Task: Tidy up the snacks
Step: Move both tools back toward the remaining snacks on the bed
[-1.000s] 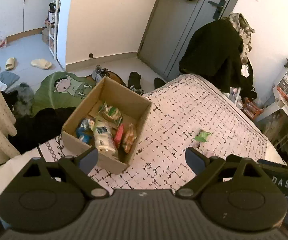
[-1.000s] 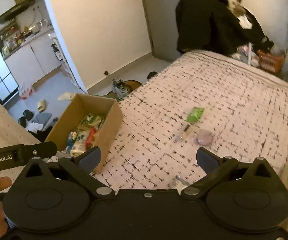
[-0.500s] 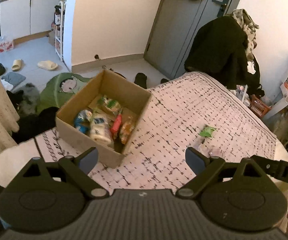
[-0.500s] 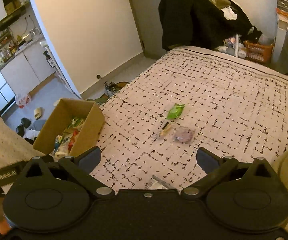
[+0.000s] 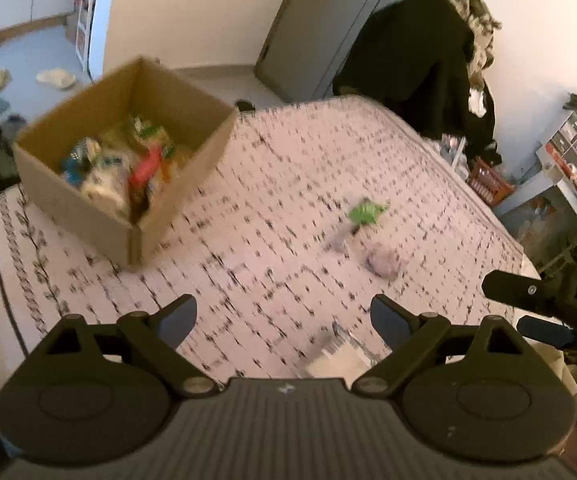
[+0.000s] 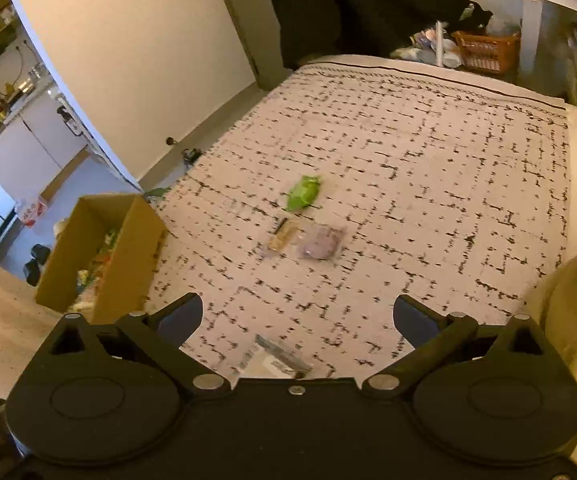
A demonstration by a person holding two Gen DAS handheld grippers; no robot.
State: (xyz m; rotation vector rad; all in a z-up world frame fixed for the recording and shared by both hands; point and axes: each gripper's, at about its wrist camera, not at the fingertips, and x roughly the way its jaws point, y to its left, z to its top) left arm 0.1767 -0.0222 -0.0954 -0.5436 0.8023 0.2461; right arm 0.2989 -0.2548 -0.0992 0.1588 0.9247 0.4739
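A cardboard box point(image 5: 88, 208) point(image 6: 128, 256) with several snack packets inside stands on the patterned bed cover at the left. Loose on the cover lie a green packet point(image 5: 366, 212) point(image 6: 303, 193), a tan bar point(image 6: 282, 236), a purple packet point(image 5: 382, 262) point(image 6: 320, 242) and a clear white packet point(image 5: 338, 354) point(image 6: 278, 356) close under both grippers. My left gripper point(image 5: 284, 318) is open and empty above the cover, right of the box. The right gripper point(image 6: 298, 314) is open and empty too, above the white packet. Its black body point(image 5: 544, 300) shows at the right edge of the left wrist view.
The bed cover point(image 6: 428, 184) stretches back to a chair draped with dark clothes point(image 5: 416, 60). An orange basket point(image 6: 486, 50) and shelves stand beyond the far right corner. A pale pillow point(image 6: 576, 280) lies at the right. Floor with slippers point(image 5: 54, 78) lies beyond the box.
Both grippers have come down and forward over the bed; the box and loose packets look nearer and larger. The white packet now shows under the left gripper. Both stay open.
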